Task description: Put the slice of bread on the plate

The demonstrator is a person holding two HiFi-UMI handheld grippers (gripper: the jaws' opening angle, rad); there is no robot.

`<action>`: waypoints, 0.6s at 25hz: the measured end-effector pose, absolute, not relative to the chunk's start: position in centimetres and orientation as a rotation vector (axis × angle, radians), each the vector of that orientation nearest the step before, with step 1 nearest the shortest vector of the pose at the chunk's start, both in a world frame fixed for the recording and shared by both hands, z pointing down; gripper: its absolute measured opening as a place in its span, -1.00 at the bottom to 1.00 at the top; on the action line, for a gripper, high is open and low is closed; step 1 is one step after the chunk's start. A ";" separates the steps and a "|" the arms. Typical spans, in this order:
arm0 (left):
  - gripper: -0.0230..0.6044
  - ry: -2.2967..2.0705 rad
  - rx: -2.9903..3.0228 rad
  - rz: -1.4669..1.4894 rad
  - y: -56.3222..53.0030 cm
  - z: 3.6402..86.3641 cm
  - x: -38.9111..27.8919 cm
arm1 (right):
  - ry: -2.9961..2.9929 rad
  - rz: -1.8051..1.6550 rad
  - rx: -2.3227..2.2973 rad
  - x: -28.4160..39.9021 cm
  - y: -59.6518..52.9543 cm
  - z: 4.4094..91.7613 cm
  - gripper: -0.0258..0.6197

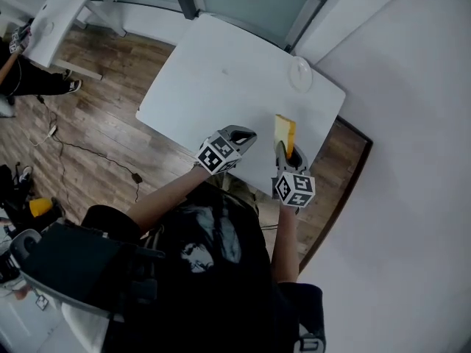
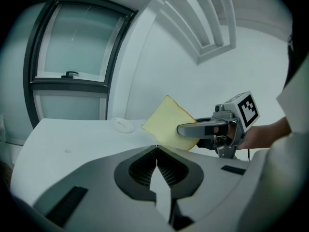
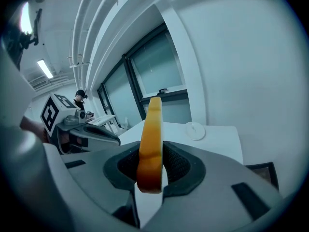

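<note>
The slice of bread [image 3: 150,134] is clamped upright in the right gripper [image 1: 284,150]; the left gripper [image 2: 157,154] is closed, empty; the plate [image 1: 299,73] is seen upper right.

Smooth matt table [image 1: 221,79], wood-plank floor [image 1: 96,131], smooth plate [image 1: 299,73], soft porous bread [image 1: 285,132]

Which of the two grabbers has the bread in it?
The right gripper: the slice of bread stands on edge, pinched between its jaws. The left gripper beside it has its jaws together with nothing in them.
</note>
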State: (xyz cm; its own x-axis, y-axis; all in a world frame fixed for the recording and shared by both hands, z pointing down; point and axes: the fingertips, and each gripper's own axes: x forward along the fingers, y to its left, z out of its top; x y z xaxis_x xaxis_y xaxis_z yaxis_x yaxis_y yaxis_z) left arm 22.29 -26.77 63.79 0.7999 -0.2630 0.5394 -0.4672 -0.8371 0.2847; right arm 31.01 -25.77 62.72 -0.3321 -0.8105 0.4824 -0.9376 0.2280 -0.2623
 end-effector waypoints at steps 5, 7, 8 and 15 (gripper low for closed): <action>-0.91 -0.536 2.527 0.681 -31.6 65.5 23.4 | -2.174 0.708 1.624 33.2 -31.7 65.1 -0.62; -0.91 -0.523 2.524 0.673 -33.5 65.9 23.9 | -2.144 0.674 1.611 33.9 -34.4 65.8 -0.62; -0.91 -0.520 2.526 0.669 -34.5 66.1 24.2 | -2.130 0.656 1.603 34.2 -35.8 66.2 -0.62; -0.91 -0.502 2.512 0.646 -40.3 68.1 26.6 | -2.043 0.558 1.551 36.0 -43.1 69.2 -0.62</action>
State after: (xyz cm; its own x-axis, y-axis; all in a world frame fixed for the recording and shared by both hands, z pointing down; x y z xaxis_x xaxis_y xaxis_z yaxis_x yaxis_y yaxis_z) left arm 26.58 -40.32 68.12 0.8199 -0.2217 0.5278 -0.4563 -0.8098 0.3688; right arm 36.02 -43.05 69.20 -0.2168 -0.7544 0.6195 -0.9647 0.2628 -0.0176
